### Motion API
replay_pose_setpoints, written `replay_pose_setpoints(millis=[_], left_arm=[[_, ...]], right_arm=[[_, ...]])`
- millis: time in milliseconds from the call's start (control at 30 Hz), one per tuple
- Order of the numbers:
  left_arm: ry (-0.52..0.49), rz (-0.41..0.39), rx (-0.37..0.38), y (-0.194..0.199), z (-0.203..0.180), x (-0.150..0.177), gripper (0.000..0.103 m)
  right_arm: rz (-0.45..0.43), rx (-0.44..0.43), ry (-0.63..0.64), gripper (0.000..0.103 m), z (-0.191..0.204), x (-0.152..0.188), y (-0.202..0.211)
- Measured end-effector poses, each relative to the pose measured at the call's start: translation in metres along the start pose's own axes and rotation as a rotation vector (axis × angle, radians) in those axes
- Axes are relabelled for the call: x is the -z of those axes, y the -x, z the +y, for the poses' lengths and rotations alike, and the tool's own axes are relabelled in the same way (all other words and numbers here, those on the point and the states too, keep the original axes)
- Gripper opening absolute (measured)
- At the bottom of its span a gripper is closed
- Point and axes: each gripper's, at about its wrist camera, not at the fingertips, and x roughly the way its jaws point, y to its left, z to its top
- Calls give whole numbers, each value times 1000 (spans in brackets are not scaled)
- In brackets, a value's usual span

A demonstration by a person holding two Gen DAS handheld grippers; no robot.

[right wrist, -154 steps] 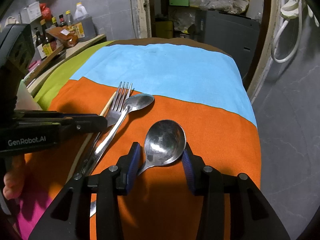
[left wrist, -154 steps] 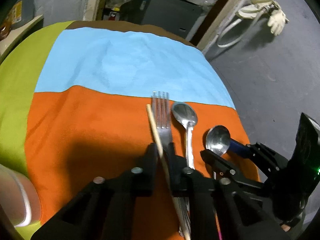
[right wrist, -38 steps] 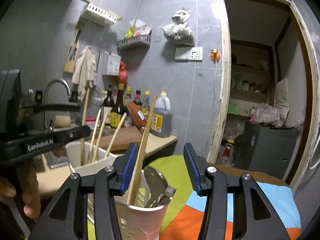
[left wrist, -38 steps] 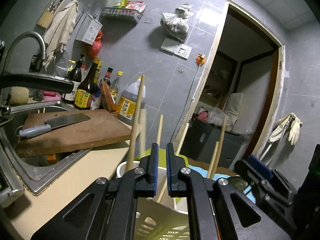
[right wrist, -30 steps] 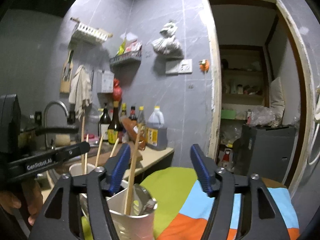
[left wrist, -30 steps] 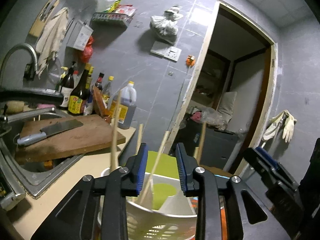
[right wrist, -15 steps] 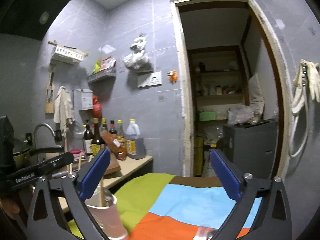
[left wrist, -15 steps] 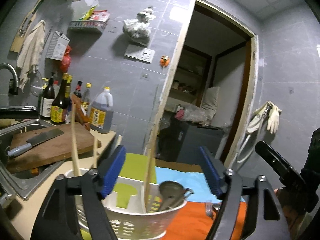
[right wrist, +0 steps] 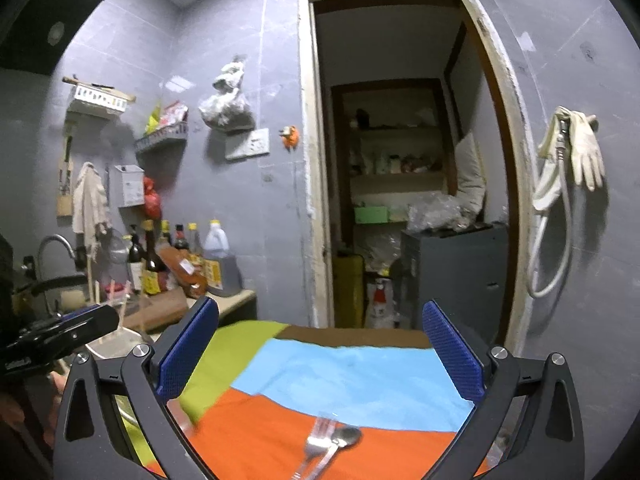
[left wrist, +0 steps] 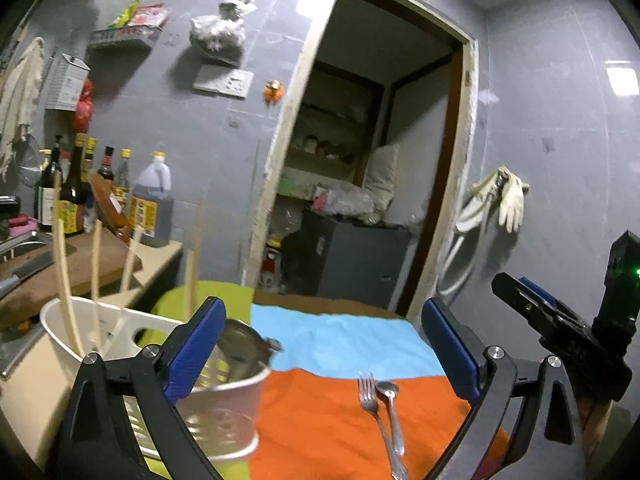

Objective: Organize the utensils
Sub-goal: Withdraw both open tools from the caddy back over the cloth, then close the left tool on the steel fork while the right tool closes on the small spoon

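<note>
Left claw (left wrist: 320, 354) opening, right claw (right wrist: 320, 354) wide, both empty. Fork (left wrist: 374, 410), spoon (left wrist: 392, 412) lower middle: hard, slippery, probably light; grab handles.

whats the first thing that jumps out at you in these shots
The bright orange, blue and green cloth on the table, with a fork and spoon lying side by side on the orange part. At left stands a white utensil holder bristling with chopsticks.
</note>
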Motion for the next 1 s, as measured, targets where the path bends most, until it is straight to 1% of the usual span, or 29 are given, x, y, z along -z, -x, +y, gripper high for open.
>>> replay_pose_setpoints(millis=[233,367,533,600,700,767,867,933,1000], left_arm=[[-30,74,21,-19,-22,19,96],[-33,129,13,-33,-32,31,96],[-33,226,-19,-53,-37,47,96],[-39,283,-45,-63,-37,53,96],[-31,368,-59,-77,-35,62,96],[-17,415,-63,-86,-31,67,96],[-4,468,-74,-95,-28,74,95],[5,497,-82,-100,-25,79,95],[14,528,-102,-106,-22,83,95]], right_arm=[[97,61,12,103,-27,21,-6],[172,83,-3,103,-40,37,-15],[272,77,-70,103,-57,54,-29],[321,70,-98,103,-63,61,-36],[378,65,-118,102,-66,68,-44],[430,64,-124,99,-68,75,-51],[500,50,-130,90,-69,84,-63],[547,27,-130,80,-68,91,-71],[599,3,-128,77,-66,97,-80]])
